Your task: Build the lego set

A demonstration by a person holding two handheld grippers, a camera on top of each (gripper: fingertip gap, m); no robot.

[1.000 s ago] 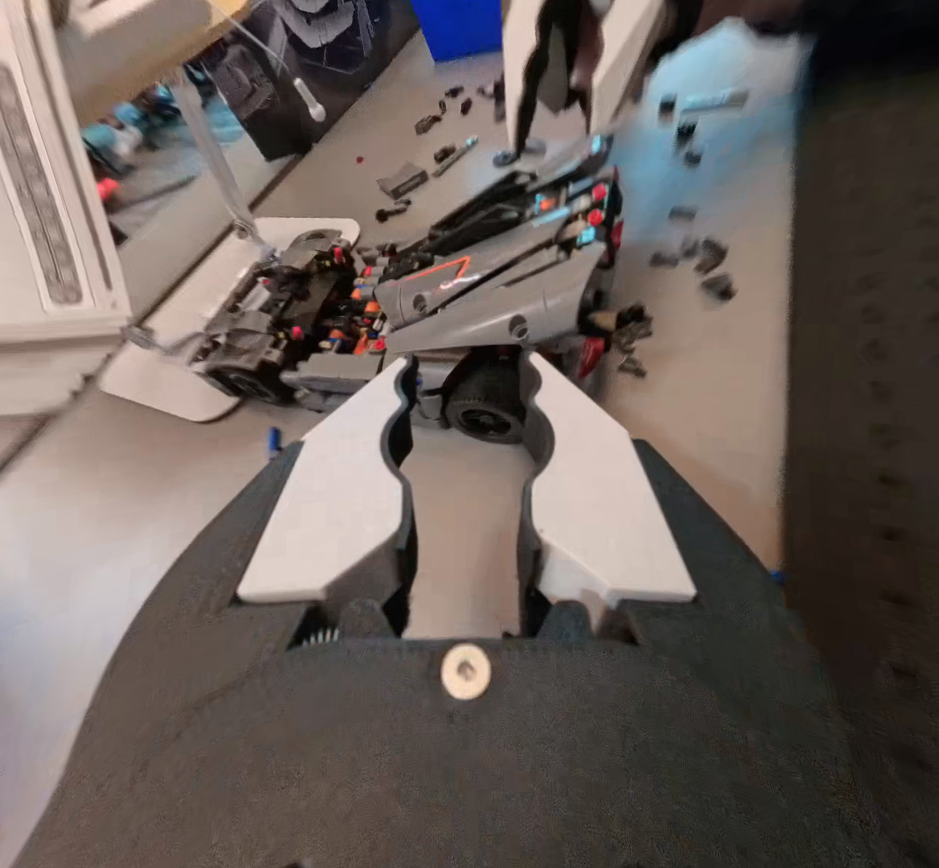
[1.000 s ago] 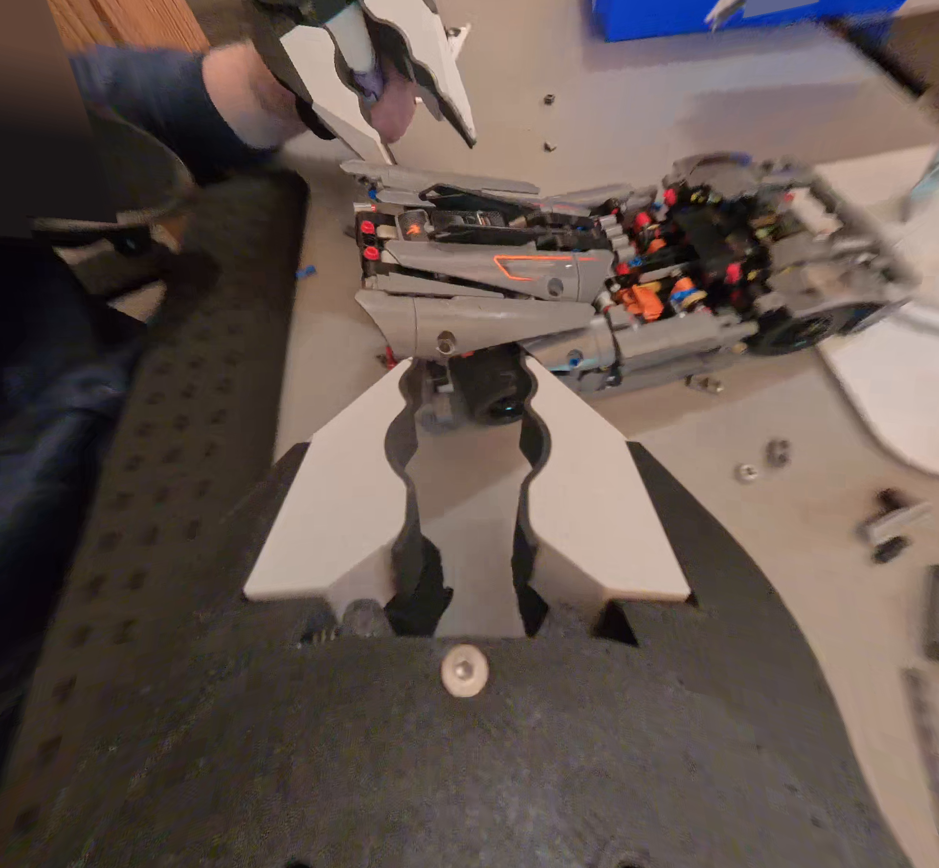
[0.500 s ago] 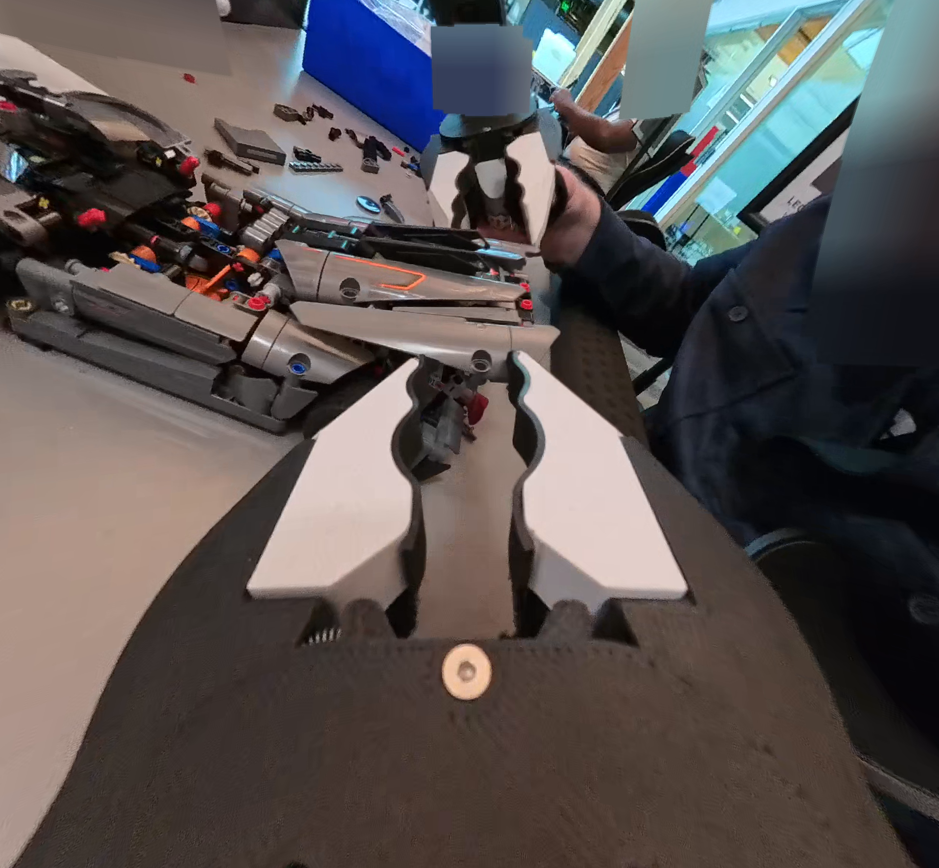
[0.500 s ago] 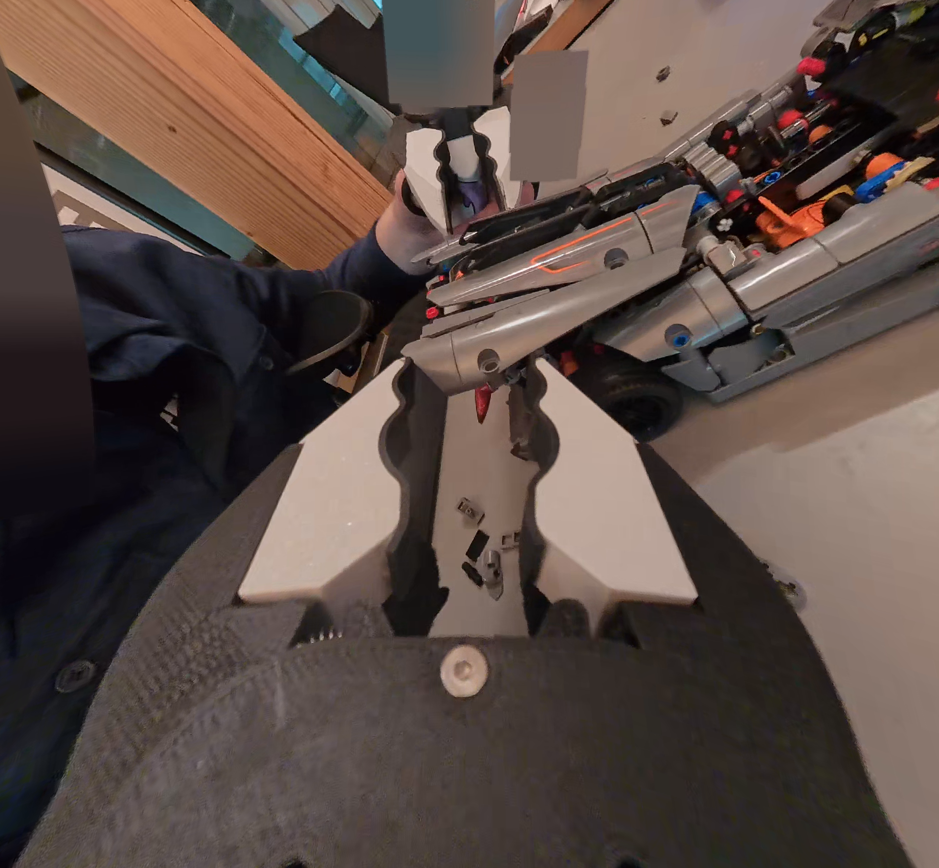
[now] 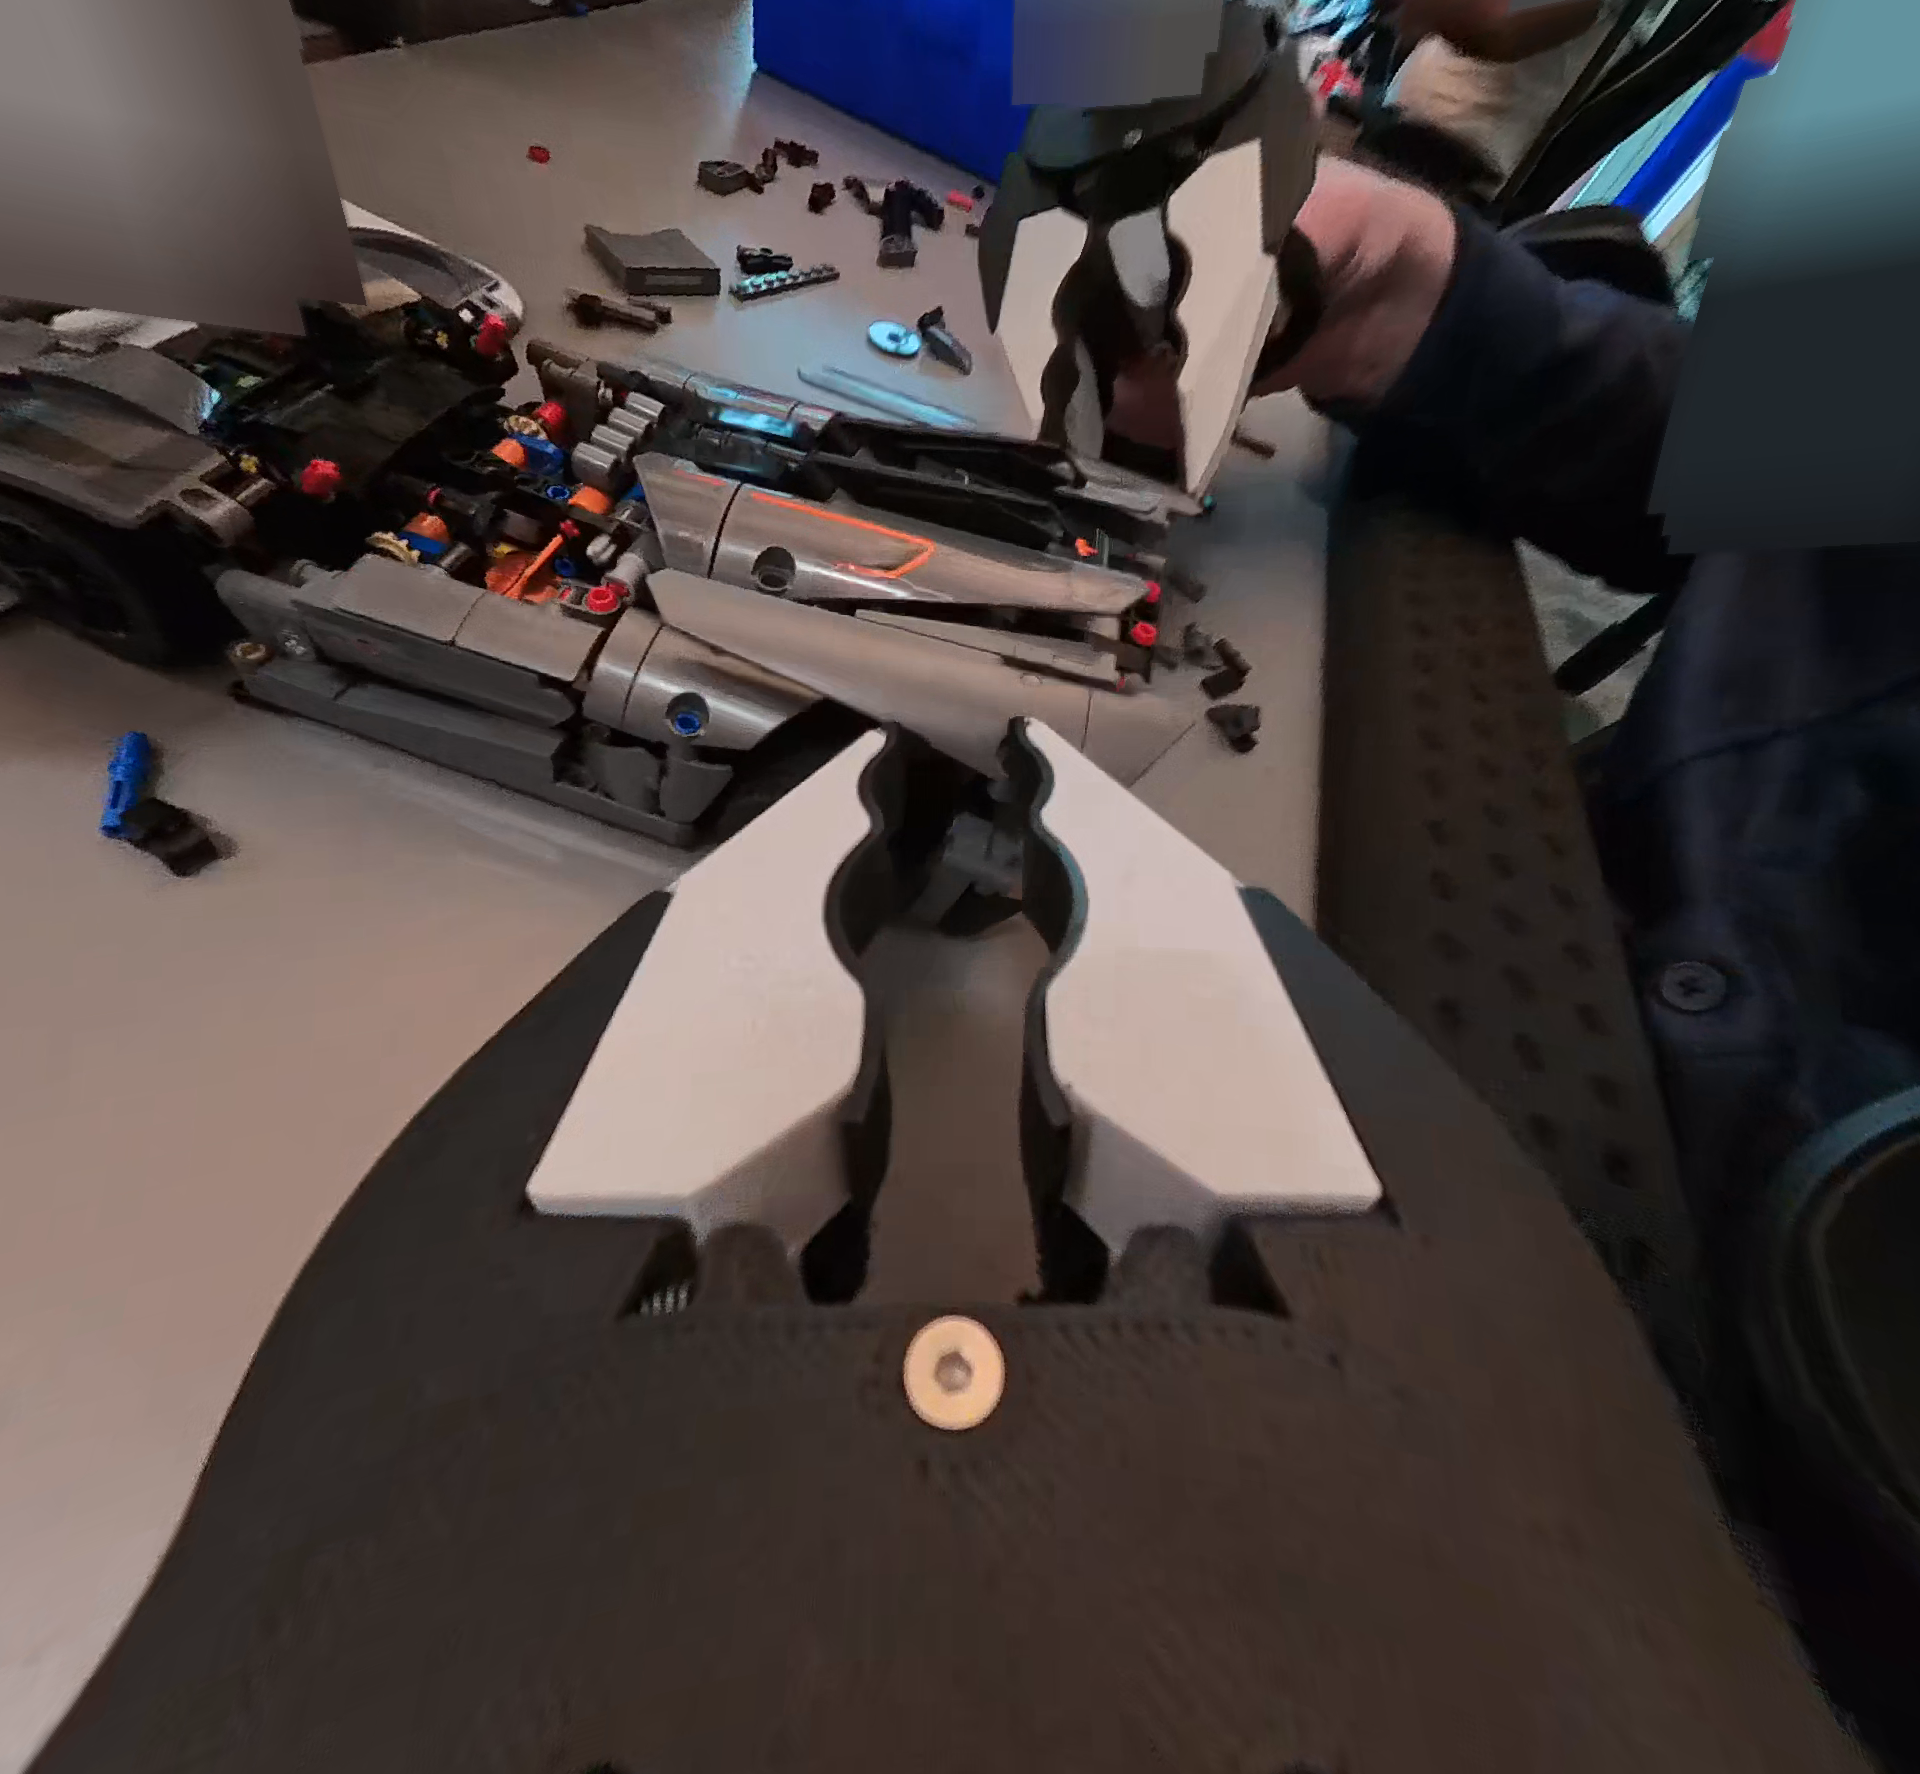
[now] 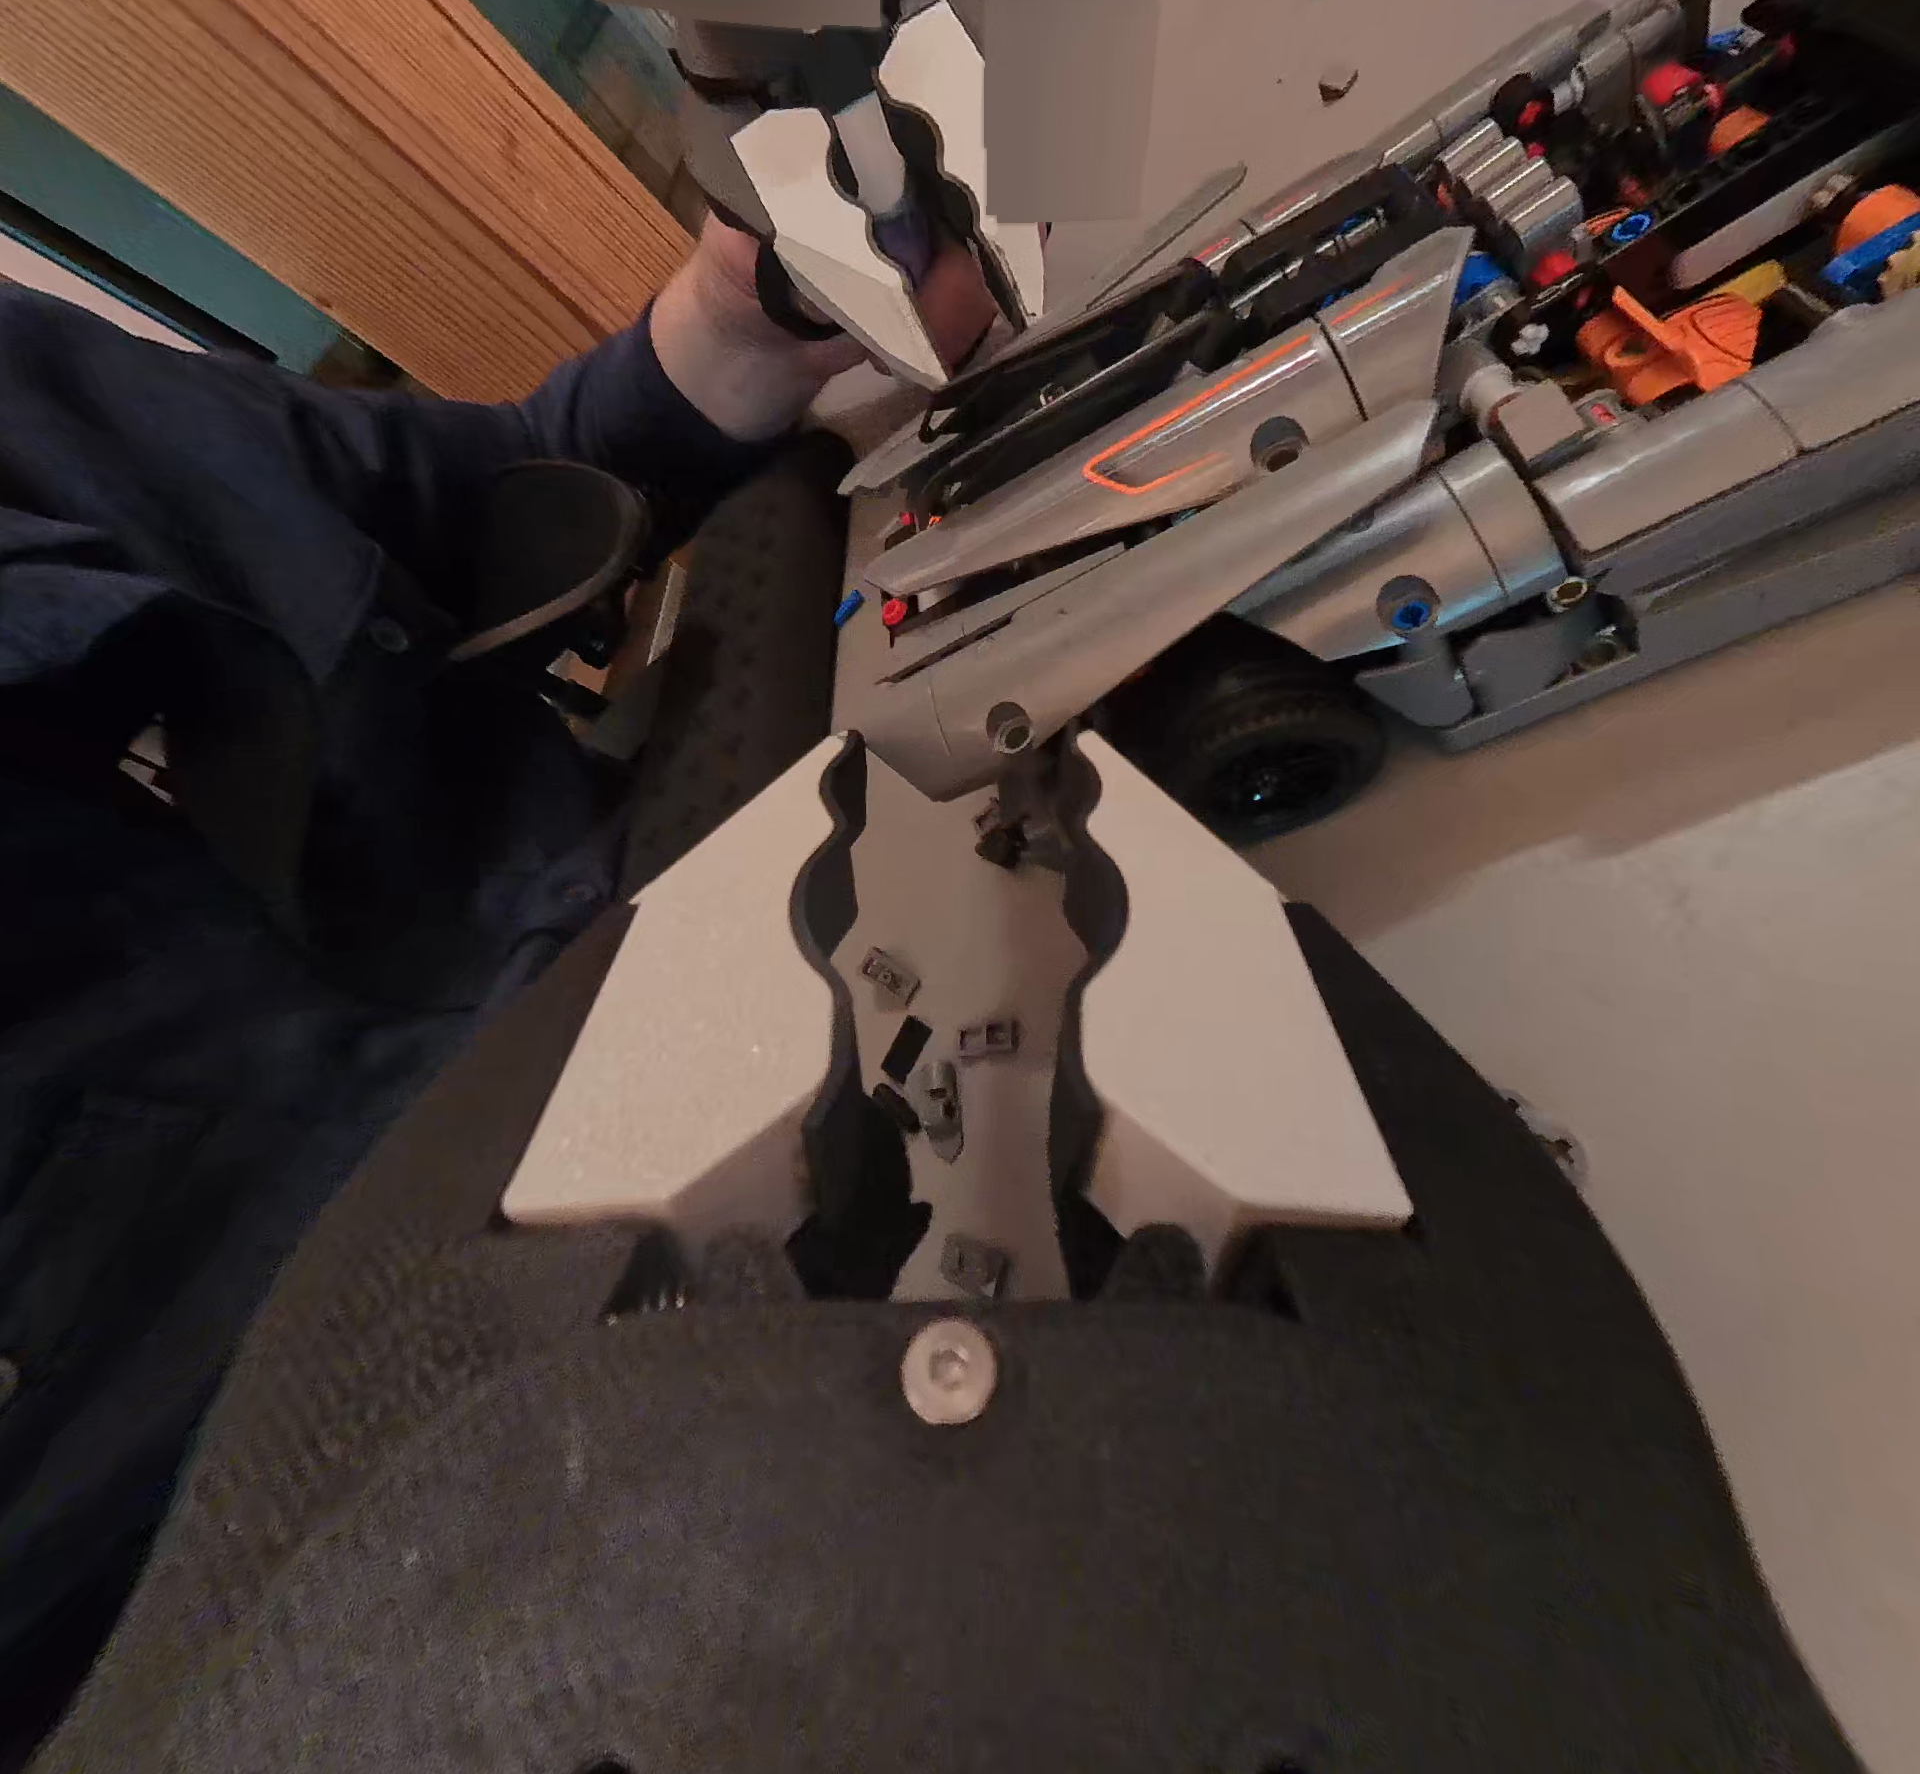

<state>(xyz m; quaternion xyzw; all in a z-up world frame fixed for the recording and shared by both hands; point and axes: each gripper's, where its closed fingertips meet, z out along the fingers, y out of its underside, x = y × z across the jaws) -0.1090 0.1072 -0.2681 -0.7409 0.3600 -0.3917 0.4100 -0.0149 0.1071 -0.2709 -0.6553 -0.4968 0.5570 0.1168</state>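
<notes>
A long grey and black brick-built car model (image 5: 665, 571) with orange trim lines lies on the pale grey desk (image 5: 260, 1049). In the left wrist view its long axis runs from 9 o'clock to 3 o'clock, with the tapered finned end at 3 o'clock, near the desk's edge and the person's dark blue sleeve (image 5: 1538, 394). In the right wrist view the same model (image 6: 1351, 498) runs from the centre out toward 2 o'clock, finned end nearest the camera; one black wheel (image 6: 1278, 758) shows under it there.

The left tongs (image 5: 954, 737) are parted with nothing between them, their white tips just beside the underside of the nearest grey fin. The right tongs (image 6: 971, 748) are likewise parted and hold nothing, tips at the tip of the lowest grey fin on the opposite side. Each pair appears farther off in the other's view, at 12 to 1 o'clock, poised over the far fin.

Loose pieces lie scattered at 12 o'clock of the left view: one flat dark grey slab (image 5: 652, 259), one small round grey disc (image 5: 894, 337), and several small black bits too blurred to count. One blue pin (image 5: 127, 779) lies at 9 o'clock. About five small grey and black pieces (image 6: 935, 1049) lie on the desk between the right tongs' fingers. One blue bin (image 5: 883, 10) stands at 12 o'clock.
</notes>
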